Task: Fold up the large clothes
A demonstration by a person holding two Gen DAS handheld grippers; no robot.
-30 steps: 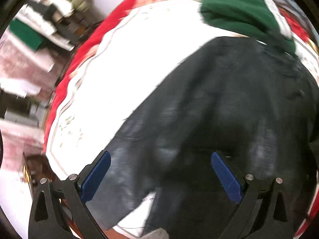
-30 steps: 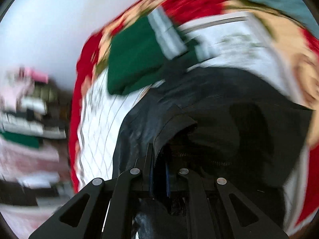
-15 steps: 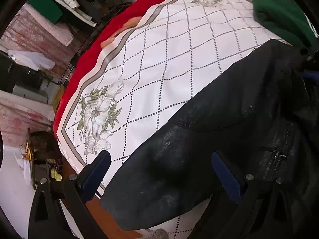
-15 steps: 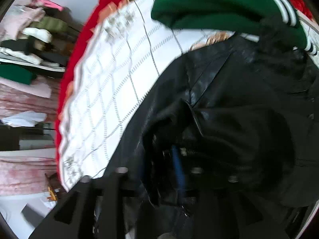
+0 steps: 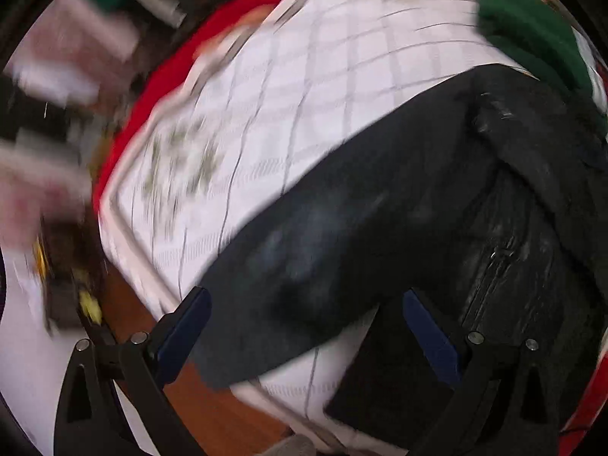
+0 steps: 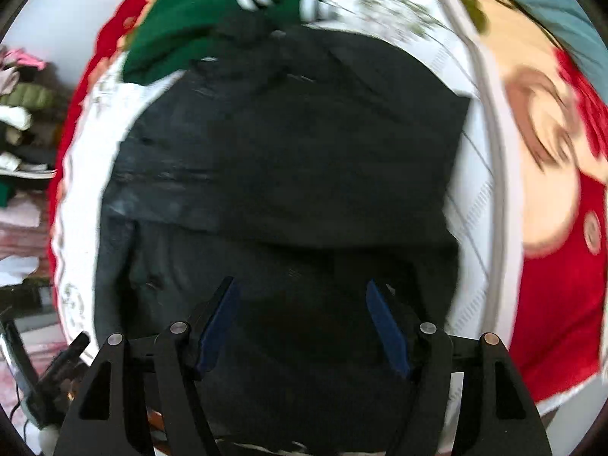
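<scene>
A black leather jacket (image 5: 380,205) lies on a white checked cloth (image 5: 304,76) over a red bed cover. One sleeve (image 5: 288,273) stretches toward the near edge, between the fingers of my open, empty left gripper (image 5: 304,326). In the right wrist view the jacket (image 6: 296,144) lies partly folded across the cloth. My right gripper (image 6: 302,323) is open and empty just above its near part. Both views are blurred.
A folded green garment with white stripes (image 6: 197,15) lies at the far end of the jacket; it also shows in the left wrist view (image 5: 532,34). Shelves with stacked clothes (image 6: 19,106) stand to the left. The red cover (image 6: 562,266) spreads right.
My right gripper was shut on the jacket's edge and has opened and let it go; the jacket now lies flatter. My left gripper stays open and has shifted over the sleeve.
</scene>
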